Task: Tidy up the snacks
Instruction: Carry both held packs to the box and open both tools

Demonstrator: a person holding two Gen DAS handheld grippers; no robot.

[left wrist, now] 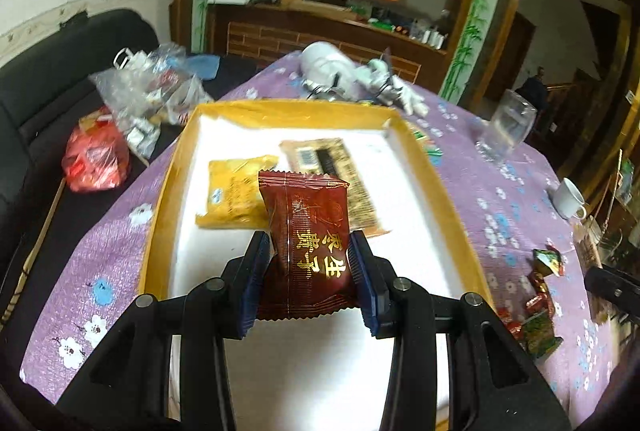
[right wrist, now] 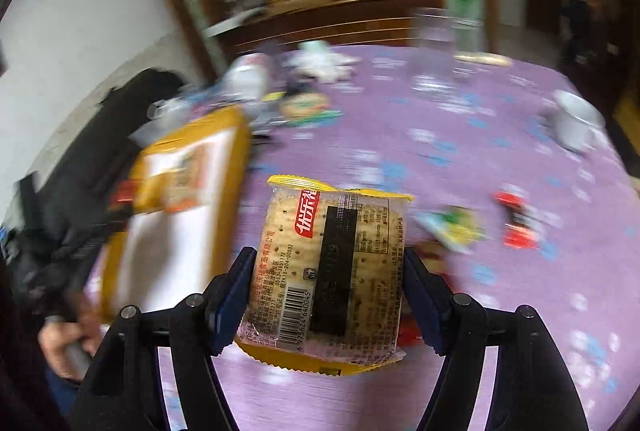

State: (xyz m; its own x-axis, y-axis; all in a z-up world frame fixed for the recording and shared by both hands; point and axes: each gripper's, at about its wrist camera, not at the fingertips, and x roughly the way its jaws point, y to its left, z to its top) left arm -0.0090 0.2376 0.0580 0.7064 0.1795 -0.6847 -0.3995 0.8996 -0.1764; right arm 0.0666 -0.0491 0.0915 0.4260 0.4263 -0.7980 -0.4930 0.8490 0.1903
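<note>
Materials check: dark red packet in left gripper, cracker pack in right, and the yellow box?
Dark red packet: looks like glossy plastic film, with crimped serrated ends and gold foil-like print.
Cracker pack: thin plastic film, clear window showing crackers, yellow serrated seals.
Yellow box: probably cardboard, with stiff thin walls; the white lining's material is unclear.
</note>
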